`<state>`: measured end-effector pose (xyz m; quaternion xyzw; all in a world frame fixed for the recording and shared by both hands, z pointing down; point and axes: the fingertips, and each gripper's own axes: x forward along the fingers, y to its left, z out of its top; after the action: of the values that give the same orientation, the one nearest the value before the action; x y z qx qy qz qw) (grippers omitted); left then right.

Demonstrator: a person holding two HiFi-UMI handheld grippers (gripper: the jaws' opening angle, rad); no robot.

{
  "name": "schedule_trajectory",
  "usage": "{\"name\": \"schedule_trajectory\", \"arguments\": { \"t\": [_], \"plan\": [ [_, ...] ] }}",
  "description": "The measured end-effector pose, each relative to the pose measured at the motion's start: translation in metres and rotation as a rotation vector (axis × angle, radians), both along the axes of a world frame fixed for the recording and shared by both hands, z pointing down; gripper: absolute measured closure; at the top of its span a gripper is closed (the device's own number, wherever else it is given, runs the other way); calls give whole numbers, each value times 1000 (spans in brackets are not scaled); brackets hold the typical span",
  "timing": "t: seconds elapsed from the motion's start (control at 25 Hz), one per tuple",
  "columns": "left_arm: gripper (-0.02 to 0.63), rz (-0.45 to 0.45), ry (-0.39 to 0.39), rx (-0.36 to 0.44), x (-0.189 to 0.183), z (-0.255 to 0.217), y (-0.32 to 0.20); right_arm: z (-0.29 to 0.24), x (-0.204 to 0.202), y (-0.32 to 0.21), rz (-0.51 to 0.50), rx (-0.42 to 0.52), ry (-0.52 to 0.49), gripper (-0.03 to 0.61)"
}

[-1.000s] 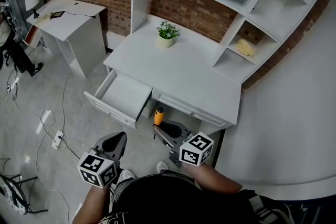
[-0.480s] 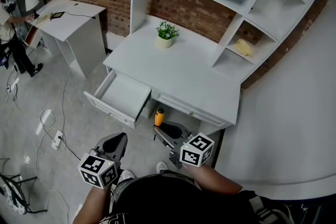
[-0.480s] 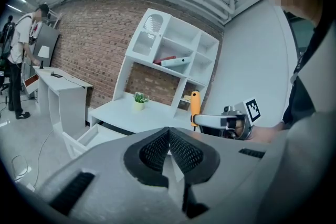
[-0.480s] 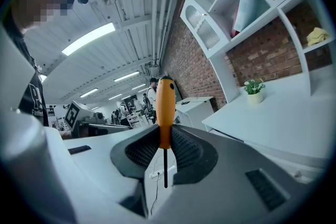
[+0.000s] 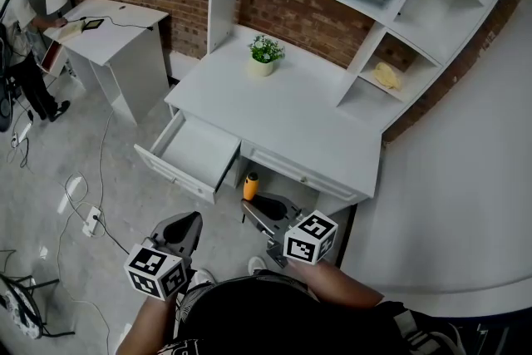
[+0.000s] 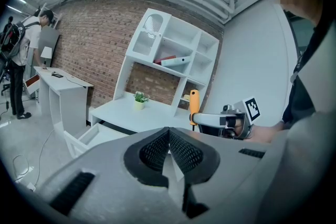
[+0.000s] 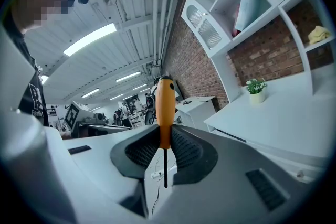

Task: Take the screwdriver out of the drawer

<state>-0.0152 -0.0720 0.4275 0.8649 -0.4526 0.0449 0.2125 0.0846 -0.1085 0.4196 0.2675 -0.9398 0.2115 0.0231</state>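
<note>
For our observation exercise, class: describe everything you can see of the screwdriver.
The screwdriver has a smooth orange handle, plastic by its look, and a thin dark shaft. The right gripper is shut on the handle's lower end, its ribbed pads the only contact. It is held in the air before the desk, outside the open drawer.

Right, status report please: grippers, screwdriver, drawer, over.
Left gripper shut, empty. Right gripper shut on screwdriver, held out of the open drawer. Nothing in the way.
</note>
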Motion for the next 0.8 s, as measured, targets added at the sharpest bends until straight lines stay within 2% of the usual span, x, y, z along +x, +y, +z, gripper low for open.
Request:
{"name": "schedule_trajectory", "arguments": {
  "t": [0.8],
  "plan": [
    [597, -6, -9, -4, -4, 0, 4, 0, 0, 0, -4, -2, -3, 506]
  ]
}}
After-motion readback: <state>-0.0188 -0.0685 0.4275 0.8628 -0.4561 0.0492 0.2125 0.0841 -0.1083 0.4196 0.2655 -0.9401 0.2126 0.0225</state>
